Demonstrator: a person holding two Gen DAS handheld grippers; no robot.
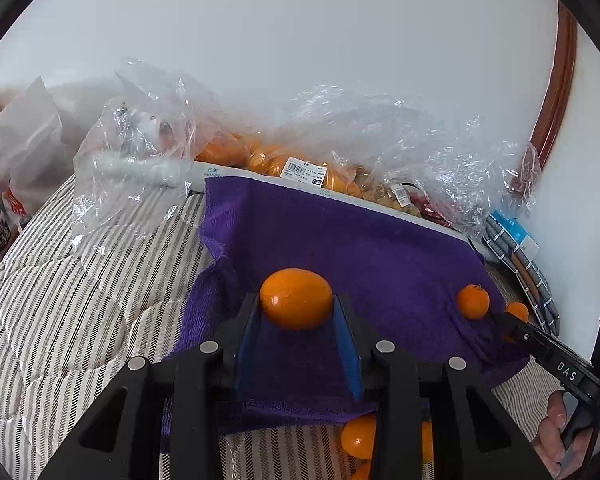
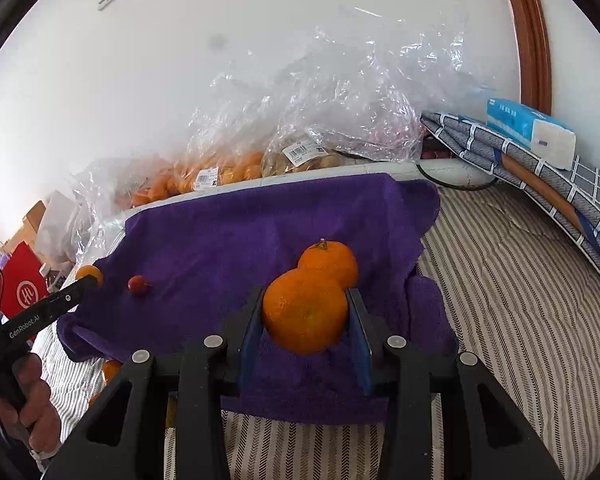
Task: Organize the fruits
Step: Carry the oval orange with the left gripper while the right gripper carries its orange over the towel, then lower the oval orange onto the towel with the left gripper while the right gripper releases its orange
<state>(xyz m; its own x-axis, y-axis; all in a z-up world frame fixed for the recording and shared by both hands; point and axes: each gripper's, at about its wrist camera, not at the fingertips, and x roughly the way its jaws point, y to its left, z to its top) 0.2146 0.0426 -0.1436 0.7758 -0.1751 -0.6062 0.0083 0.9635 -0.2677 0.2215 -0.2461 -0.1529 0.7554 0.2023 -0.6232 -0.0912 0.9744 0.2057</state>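
Oranges: one clamped in my left hand-held gripper (image 1: 296, 304), another in my right hand-held gripper (image 2: 306, 312).
Towel (image 2: 220, 240): purple, beneath both.
Red fruit (image 2: 138, 284): perhaps a cherry.

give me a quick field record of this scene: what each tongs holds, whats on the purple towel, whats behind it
left tongs: shut on a smooth orange
right tongs: shut on a mandarin
surface: purple towel over striped bedding
loose on towel: second mandarin right behind the held one, small red fruit
behind towel: clear bags of fruit with price labels, along the wall
right side: folded checked cloth, tissue pack on it
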